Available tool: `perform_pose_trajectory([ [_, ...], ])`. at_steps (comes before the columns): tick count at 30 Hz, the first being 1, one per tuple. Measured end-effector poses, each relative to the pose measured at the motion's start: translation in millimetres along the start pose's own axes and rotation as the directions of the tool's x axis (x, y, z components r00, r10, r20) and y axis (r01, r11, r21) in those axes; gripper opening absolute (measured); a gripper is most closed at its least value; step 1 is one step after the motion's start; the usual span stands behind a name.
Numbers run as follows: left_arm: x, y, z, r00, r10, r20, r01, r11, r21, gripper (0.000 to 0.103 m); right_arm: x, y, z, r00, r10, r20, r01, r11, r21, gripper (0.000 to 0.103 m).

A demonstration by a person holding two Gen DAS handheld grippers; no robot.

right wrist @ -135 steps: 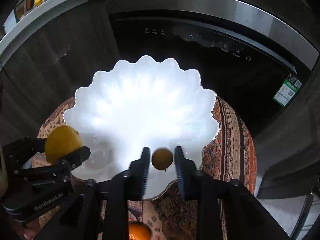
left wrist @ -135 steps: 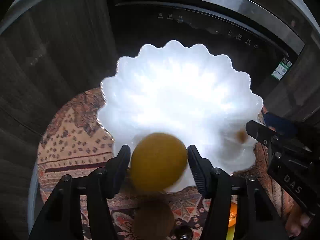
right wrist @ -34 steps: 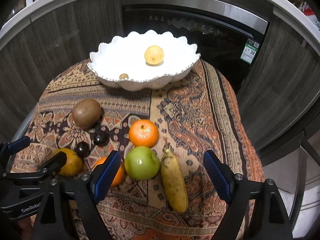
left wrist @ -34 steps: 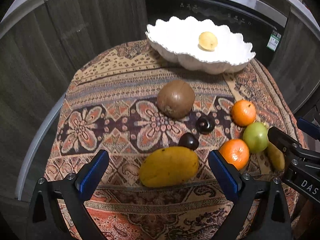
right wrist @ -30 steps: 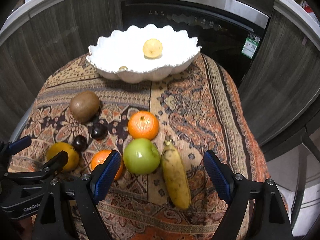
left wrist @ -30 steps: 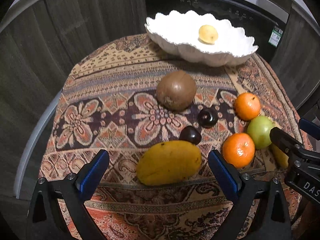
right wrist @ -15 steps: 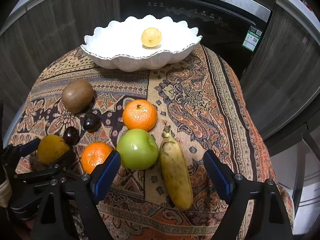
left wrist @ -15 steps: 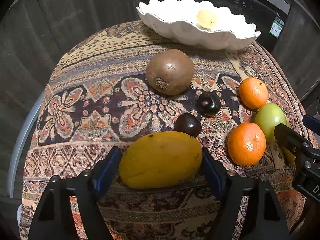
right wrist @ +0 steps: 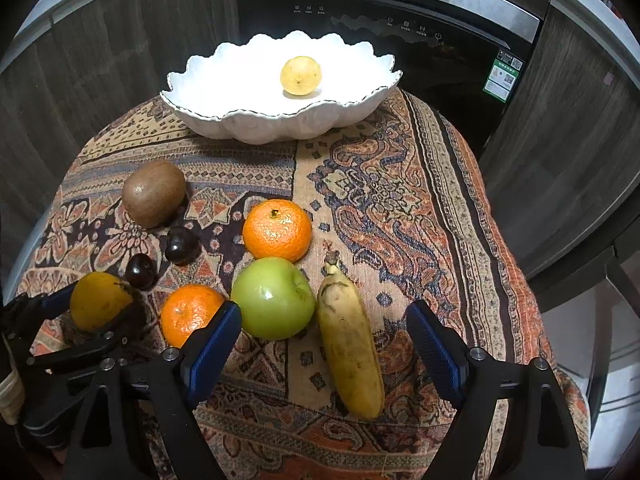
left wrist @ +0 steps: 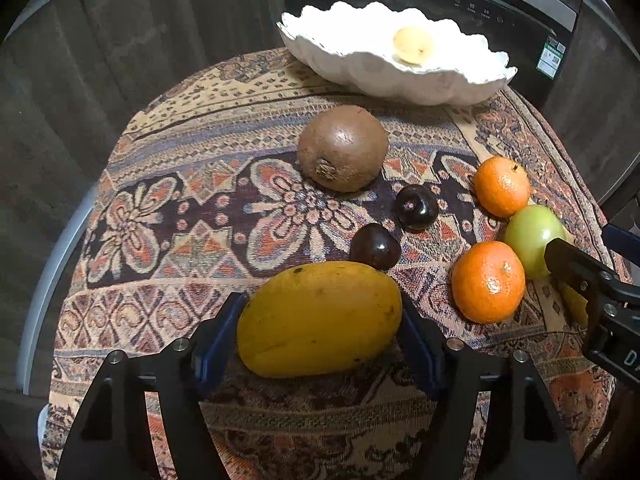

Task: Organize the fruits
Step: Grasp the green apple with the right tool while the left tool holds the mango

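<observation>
Left hand-held gripper (left wrist: 320,330), jaws just closing, pinches the smooth oval yellow mango (left wrist: 319,319) end to end on the patterned cloth; likely heavy, soft-skinned, slippery, so grip gently; right hand-held gripper (right wrist: 324,340) spread

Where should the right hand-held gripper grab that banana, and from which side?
Grip the banana across its thick middle, coming from above. It lies flat, lengthwise, stem away; the right hand-held gripper already straddles it, though the green apple crowds the left pad.
</observation>
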State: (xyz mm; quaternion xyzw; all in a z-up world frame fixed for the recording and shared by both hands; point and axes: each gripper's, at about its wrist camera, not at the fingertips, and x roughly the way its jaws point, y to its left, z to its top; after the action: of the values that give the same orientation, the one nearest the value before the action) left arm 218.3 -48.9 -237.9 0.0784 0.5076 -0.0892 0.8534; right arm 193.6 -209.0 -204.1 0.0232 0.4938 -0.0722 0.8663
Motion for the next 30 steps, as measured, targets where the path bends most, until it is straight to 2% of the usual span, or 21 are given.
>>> perform_pose_trajectory([
  [11, -11.7, 13.5, 2.1, 1.0, 0.007, 0.011, -0.007, 0.999, -0.049, 0.072, 5.1, 7.2, 4.1, 1.0, 0.023, -0.003, -0.023, 1.0, -0.02, 0.084],
  [20, -13.5, 18.9, 4.5, 1.0, 0.009, 0.017, -0.008, 0.997, -0.072, 0.072, 21.2, 17.8, 10.8, 0.996, 0.083, -0.03, -0.084, 0.996, -0.034, 0.063],
  [28, -12.8, 20.6, 4.7, 1.0, 0.011, 0.015, -0.01, 0.997, -0.079, 0.072, 29.4, 21.5, 13.4, 0.997, 0.07, -0.045, -0.073, 0.995, -0.073, 0.062],
  [30, -14.0, 21.9, 5.2, 1.0, 0.013, 0.018, -0.012, 0.997, -0.082, 0.072, 27.6, 24.3, 12.9, 0.995, 0.085, -0.044, -0.089, 0.992, -0.089, 0.049],
])
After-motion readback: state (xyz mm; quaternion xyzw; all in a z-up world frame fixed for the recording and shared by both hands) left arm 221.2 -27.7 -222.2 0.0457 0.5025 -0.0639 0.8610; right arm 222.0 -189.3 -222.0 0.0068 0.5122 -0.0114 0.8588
